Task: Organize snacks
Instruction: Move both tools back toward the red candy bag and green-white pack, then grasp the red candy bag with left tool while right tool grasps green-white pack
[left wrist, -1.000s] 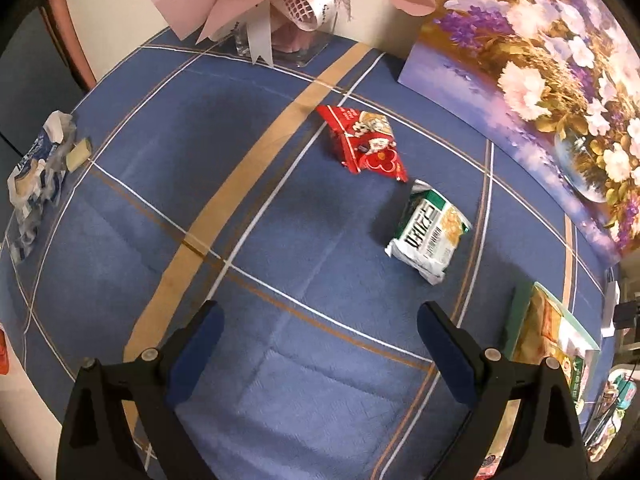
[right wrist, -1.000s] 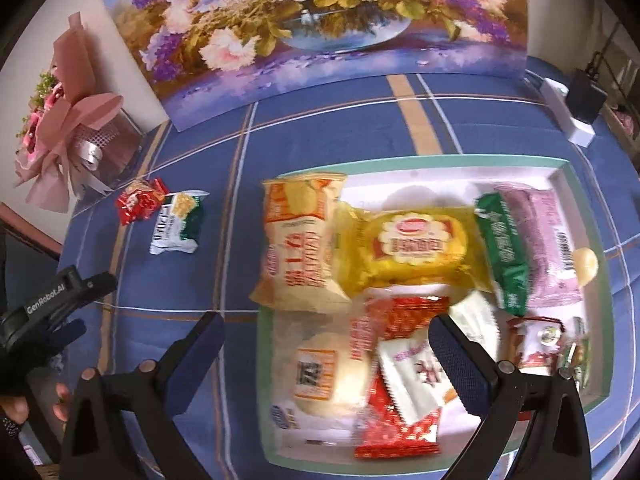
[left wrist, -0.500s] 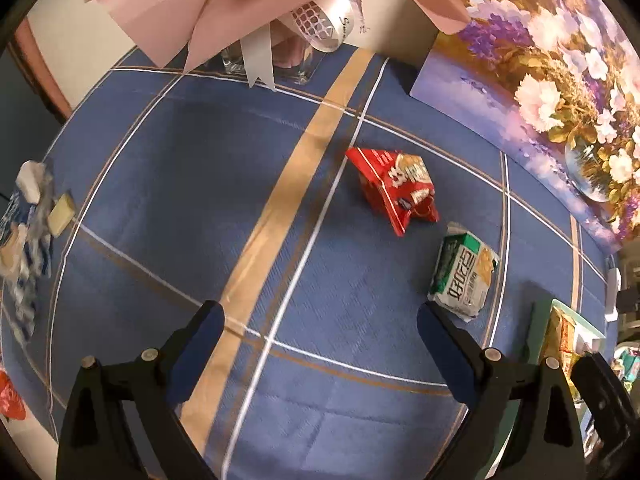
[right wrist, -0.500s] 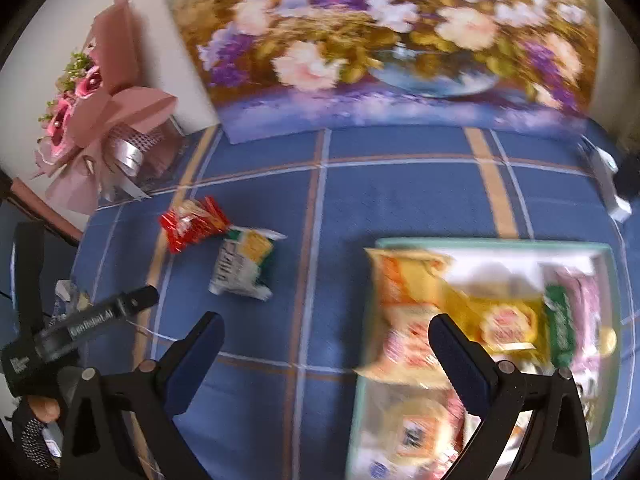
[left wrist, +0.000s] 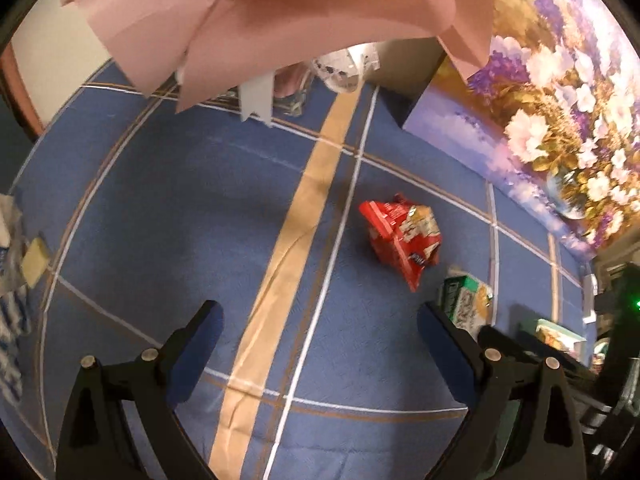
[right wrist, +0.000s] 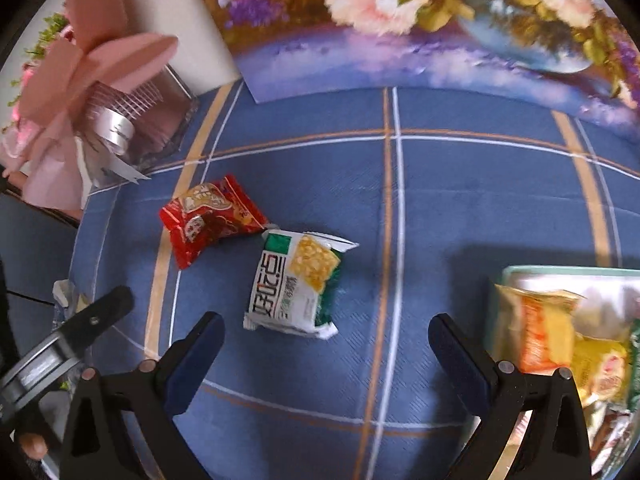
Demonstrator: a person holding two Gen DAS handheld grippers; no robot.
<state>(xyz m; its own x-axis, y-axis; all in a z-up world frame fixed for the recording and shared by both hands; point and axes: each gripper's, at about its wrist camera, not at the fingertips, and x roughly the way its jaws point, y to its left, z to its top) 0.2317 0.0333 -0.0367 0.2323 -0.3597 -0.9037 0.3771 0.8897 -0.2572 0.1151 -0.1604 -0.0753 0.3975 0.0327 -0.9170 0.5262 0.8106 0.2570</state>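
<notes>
The tray [right wrist: 560, 270] is blurred and cut off at the right edge.

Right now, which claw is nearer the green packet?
Right. The right claw hangs open just short of the green packet, which lies between its fingers' line. The left claw is open farther left, facing the red packet.

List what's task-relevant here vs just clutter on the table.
Task things:
- red snack packet, loose on the cloth
- green and white snack packet, loose beside it
- tray already holding snacks
- right tool, open over the green and white packet

Just lying about:
- flower painting
- pink bouquet
- blue checked tablecloth
</notes>
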